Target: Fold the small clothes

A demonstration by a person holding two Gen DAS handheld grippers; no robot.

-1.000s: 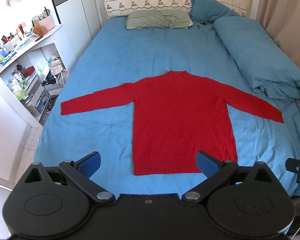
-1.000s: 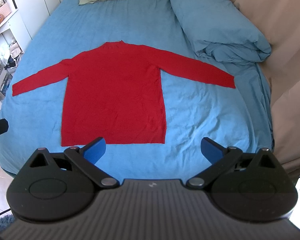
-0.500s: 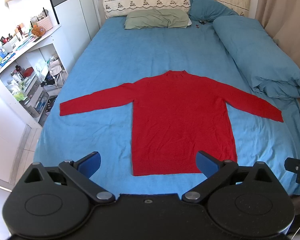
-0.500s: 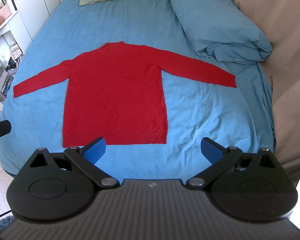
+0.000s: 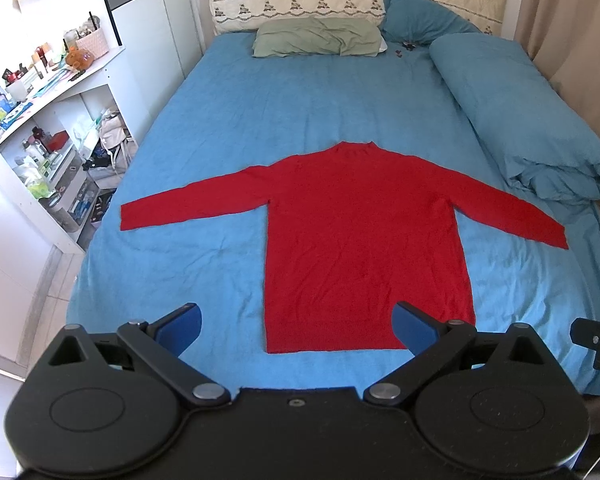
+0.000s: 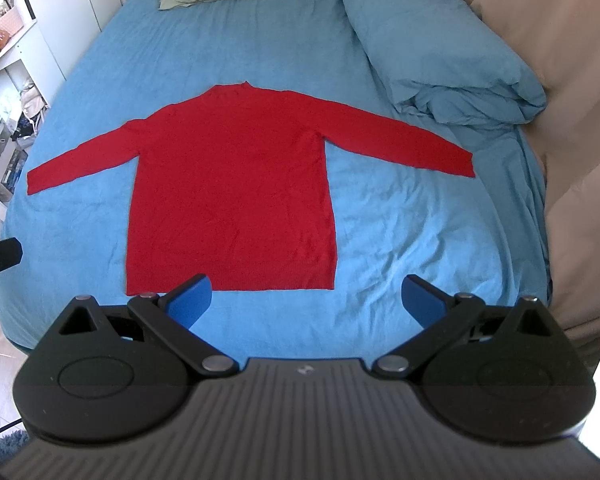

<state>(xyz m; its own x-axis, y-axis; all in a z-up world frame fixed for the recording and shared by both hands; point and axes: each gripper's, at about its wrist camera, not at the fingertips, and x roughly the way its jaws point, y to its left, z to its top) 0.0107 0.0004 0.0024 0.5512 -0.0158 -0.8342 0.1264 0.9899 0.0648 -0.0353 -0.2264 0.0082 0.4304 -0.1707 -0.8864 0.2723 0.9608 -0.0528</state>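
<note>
A red long-sleeved sweater [image 5: 364, 240] lies flat on the blue bed sheet [image 5: 300, 100], both sleeves spread out, hem toward me. It also shows in the right wrist view [image 6: 232, 192]. My left gripper [image 5: 298, 326] is open and empty, held above the foot of the bed near the hem. My right gripper [image 6: 306, 300] is open and empty, also above the foot of the bed just short of the hem.
A rolled blue duvet [image 5: 520, 120] lies along the right side of the bed. A green pillow [image 5: 320, 38] and a blue pillow [image 5: 420, 24] sit at the headboard. White shelves [image 5: 40, 120] with clutter stand left. A beige curtain [image 6: 560, 80] hangs right.
Both grippers have drifted slightly; the sweater sits a touch lower in the right wrist view. Nothing was grasped and the sweater has not moved.
</note>
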